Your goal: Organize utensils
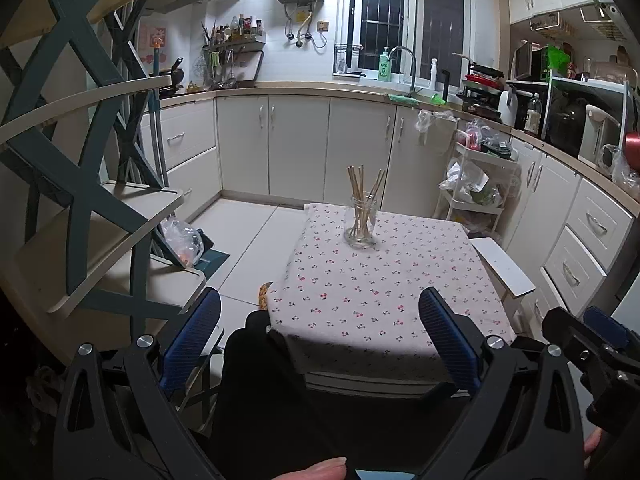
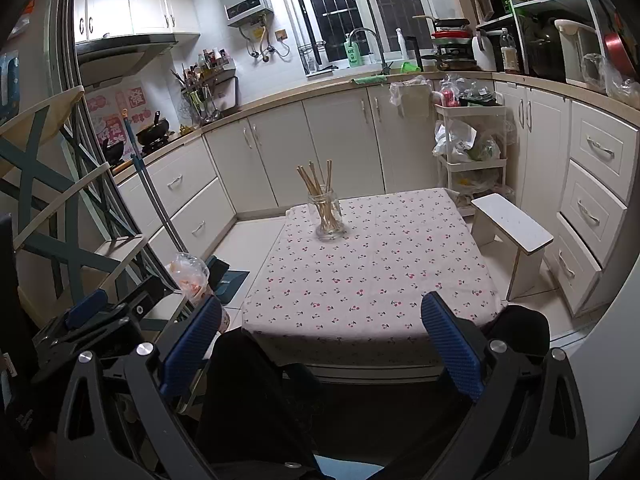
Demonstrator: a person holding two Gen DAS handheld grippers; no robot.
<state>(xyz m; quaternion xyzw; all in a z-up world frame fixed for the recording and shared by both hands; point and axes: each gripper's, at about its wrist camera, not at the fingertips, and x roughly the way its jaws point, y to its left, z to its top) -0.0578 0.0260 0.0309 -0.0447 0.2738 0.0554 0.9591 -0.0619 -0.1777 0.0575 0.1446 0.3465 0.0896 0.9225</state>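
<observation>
Both grippers, left gripper [image 1: 320, 336] and right gripper [image 2: 322, 340], spread empty; glass jar [image 1: 361, 222] near table's [image 1: 400, 320] far edge; we risk toppling it grabbing chopsticks [image 1: 362, 190].

A clear glass jar [image 1: 361, 222] [image 2: 329, 218] is standing upright on the cherry-print cloth [image 1: 380, 280] [image 2: 372, 272], well ahead of both pairs of fingers and roughly midway between them. Pale wooden chopsticks [image 1: 365, 188] [image 2: 316, 182] are sitting in it, leaning and fanning outward above the rim, their tips splaying apart, lower ends gathering at the base.
</observation>
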